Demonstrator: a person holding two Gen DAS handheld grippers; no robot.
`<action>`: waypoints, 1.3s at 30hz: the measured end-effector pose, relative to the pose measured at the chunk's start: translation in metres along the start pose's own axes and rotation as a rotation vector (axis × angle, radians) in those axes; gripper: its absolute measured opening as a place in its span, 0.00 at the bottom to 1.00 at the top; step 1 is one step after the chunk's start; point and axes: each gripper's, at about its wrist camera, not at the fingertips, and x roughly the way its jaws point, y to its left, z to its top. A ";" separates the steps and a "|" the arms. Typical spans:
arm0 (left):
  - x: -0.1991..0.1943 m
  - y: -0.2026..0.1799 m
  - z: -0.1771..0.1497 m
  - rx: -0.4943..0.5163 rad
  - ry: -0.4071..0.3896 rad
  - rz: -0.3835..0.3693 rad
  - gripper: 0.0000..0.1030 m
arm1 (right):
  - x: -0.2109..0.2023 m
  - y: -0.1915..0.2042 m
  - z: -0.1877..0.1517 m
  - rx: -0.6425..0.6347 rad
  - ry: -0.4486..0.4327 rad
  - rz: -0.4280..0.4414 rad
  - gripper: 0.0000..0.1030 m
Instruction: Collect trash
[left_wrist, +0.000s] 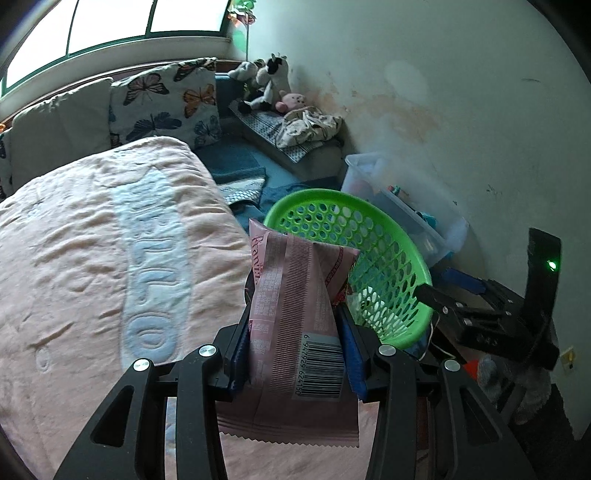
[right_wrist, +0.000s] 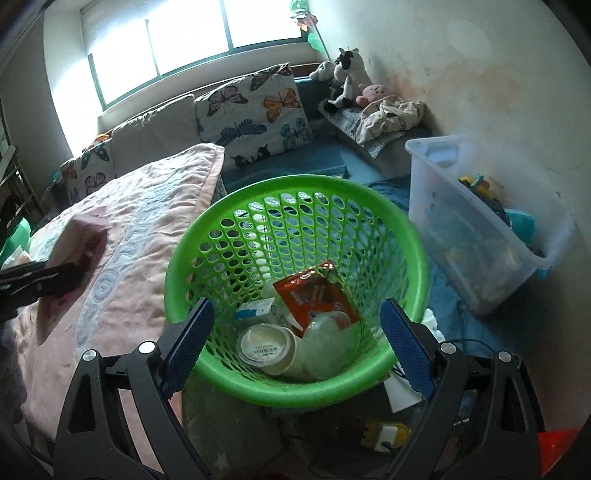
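Note:
A pink snack wrapper (left_wrist: 291, 354) with a barcode stands upright between the blue pads of my left gripper (left_wrist: 293, 314), which is shut on it, just left of the green perforated basket (left_wrist: 369, 236). In the right wrist view the same wrapper (right_wrist: 81, 243) shows blurred at the left edge. My right gripper (right_wrist: 295, 306) spans the green basket (right_wrist: 295, 192) with a pad against each side of its wall, and the basket tilts toward me. Inside lie an orange wrapper (right_wrist: 314, 295), a white cup (right_wrist: 264, 345) and a small white-and-blue box (right_wrist: 255, 308).
A bed with a pink blanket (left_wrist: 92, 258) fills the left. A clear plastic bin (right_wrist: 480, 229) of toys stands by the stained wall on the right. Butterfly pillows (right_wrist: 255, 114) and plush toys (right_wrist: 347, 81) sit at the back. A yellow power strip (right_wrist: 384, 432) lies below the basket.

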 end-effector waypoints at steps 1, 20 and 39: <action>0.003 -0.003 0.002 0.003 0.005 -0.008 0.41 | -0.003 -0.001 -0.002 -0.001 -0.004 -0.004 0.88; 0.066 -0.036 0.016 0.037 0.086 -0.039 0.49 | -0.025 -0.022 -0.034 0.080 -0.006 0.001 0.88; 0.023 -0.013 0.001 0.008 0.002 -0.003 0.73 | -0.034 0.003 -0.042 0.067 -0.015 0.047 0.88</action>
